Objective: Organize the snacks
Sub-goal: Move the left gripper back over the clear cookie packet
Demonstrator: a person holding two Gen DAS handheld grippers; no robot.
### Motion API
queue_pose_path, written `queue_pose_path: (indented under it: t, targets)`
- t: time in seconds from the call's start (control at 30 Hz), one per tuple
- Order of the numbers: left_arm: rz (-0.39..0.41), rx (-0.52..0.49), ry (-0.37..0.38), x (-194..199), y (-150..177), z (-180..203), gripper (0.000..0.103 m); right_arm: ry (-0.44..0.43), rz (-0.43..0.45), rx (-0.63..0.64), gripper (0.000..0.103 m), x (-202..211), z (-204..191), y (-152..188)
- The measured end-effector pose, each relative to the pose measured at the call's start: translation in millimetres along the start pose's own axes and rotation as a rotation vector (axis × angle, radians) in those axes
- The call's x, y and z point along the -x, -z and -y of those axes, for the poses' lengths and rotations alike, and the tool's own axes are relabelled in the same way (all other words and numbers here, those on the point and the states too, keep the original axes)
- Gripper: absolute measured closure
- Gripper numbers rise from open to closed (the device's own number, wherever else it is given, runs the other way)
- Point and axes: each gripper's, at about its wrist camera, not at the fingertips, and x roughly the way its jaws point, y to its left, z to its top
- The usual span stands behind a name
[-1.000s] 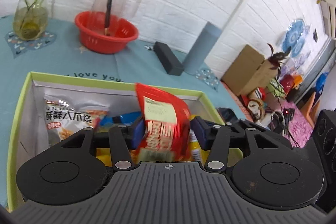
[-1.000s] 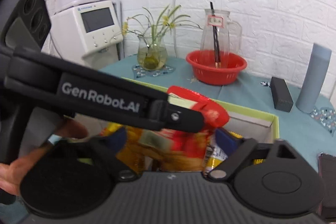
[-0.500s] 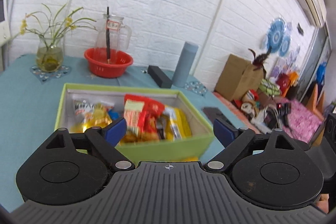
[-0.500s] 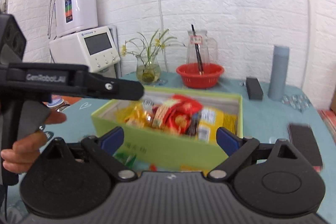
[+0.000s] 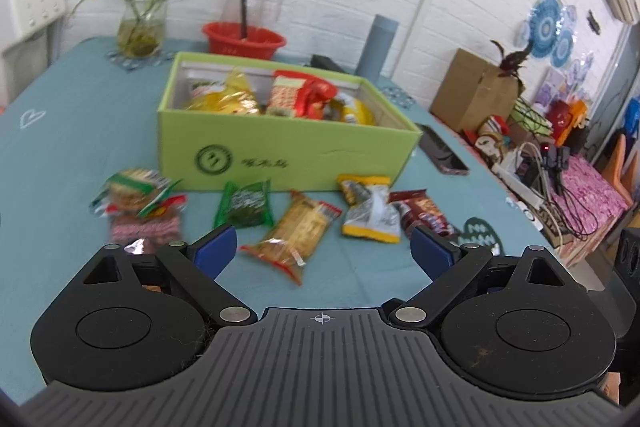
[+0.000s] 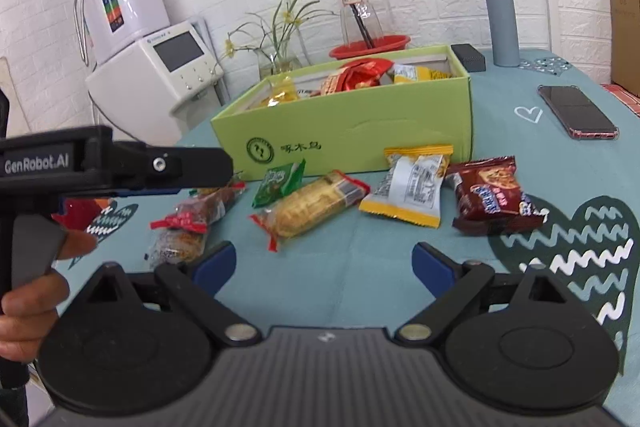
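Snacks strewn just in front of the green box (image 5: 280,151): biscuit pack (image 5: 298,227), yellow pouch (image 5: 370,215), brown cookie bag (image 6: 494,197), green sachet (image 5: 244,205). Light, crinkly, slick film, brittle inside by the look. Best pinched across the puffed middle, gently. Left gripper (image 5: 324,247) spread wide, holding nothing. Right gripper (image 6: 324,265) likewise spread and bare, nearest the biscuit pack.

Phone (image 6: 576,111) lies beside a grey cylinder (image 6: 500,23).
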Motion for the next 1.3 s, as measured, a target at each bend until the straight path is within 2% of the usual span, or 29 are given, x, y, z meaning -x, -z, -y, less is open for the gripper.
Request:
queue_pose_path:
  t: [0.2,0.27,0.3,0.37,0.43,0.5,0.6,0.7,0.87,1.07,1.2,1.3]
  targets:
    - [0.013,0.090,-0.066,13.6,4.3,-56.9,0.020,-0.035,-0.065,0.051,0.010,-26.2,-34.0,5.1]
    - [0.019,0.166,-0.079,17.3,0.9,-88.6,0.026,-0.061,-0.089,0.087,0.010,-38.2,-48.5,5.6]
    - [0.017,0.213,-0.078,17.9,-1.2,-105.5,0.032,-0.078,-0.101,0.109,0.010,-44.8,-56.7,5.6]
    - [0.004,0.290,-0.058,17.6,-4.3,-133.2,0.038,-0.119,-0.124,0.158,0.010,-57.8,-74.5,4.8]
    - [-0.007,0.332,-0.034,17.1,-3.6,-151.1,0.038,-0.155,-0.141,0.209,0.010,-69.5,-92.5,3.3]
    - [-0.018,0.329,-0.024,16.4,-1.5,-157.1,0.038,-0.187,-0.151,0.253,0.010,-80.3,-108.3,1.4]
    - [-0.041,0.332,0.012,9.6,-0.1,-159.5,0.039,-0.214,-0.167,0.310,0.010,-100.3,-126.3,-2.1]
    - [-0.069,0.331,0.038,0.1,-1.5,-158.2,0.039,-0.215,-0.209,0.305,0.010,-117.9,-131.0,-4.0]
    - [-0.137,0.322,0.086,-11.1,10.3,-147.3,0.040,-0.244,-0.213,0.320,0.010,-118.9,-136.3,-2.1]
    - [-0.155,0.307,0.121,0.3,35.0,-126.3,0.041,-0.247,-0.216,0.389,0.009,-91.9,-134.2,16.7]
    - [-0.176,0.283,0.162,10.2,55.3,-94.0,0.040,-0.176,-0.191,0.452,0.009,-61.2,-126.7,38.7]
    - [-0.184,0.207,0.188,16.5,70.0,-62.6,0.039,-0.146,-0.163,0.445,0.009,-40.5,-112.7,50.0]
